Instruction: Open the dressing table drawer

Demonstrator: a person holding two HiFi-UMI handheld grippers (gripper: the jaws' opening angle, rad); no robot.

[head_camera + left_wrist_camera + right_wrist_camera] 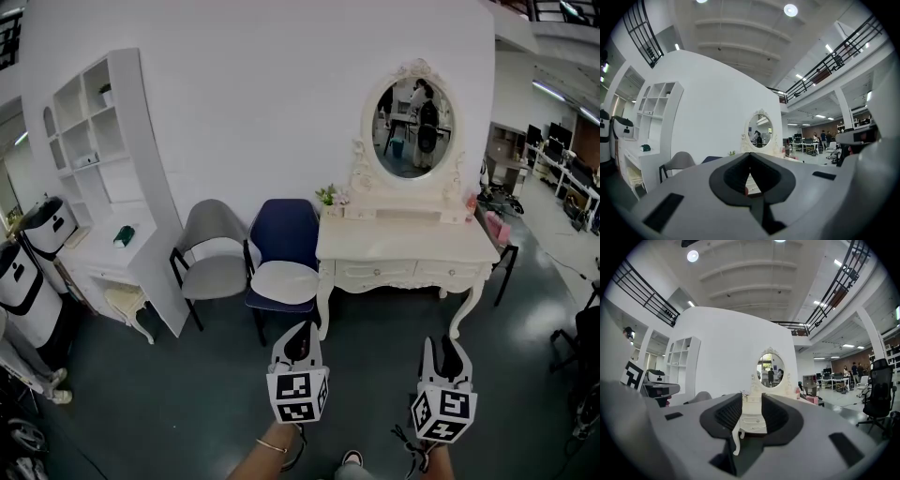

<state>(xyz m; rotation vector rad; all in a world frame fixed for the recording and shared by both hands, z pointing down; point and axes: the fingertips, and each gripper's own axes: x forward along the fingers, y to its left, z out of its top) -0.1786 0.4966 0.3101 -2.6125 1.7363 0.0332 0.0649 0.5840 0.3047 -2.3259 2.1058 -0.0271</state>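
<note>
Across open floor from the white dressing table, the right gripper holds its jaws released and empty, aimed level at the drawers, likely readying a pull. The left gripper is clenched on nothing.

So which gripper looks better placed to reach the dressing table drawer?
Probably the right. The right gripper stands before the dressing table with jaws apart, and its own view frames a drawer between them. The left gripper faces nearer the blue chair, jaws together.
</note>
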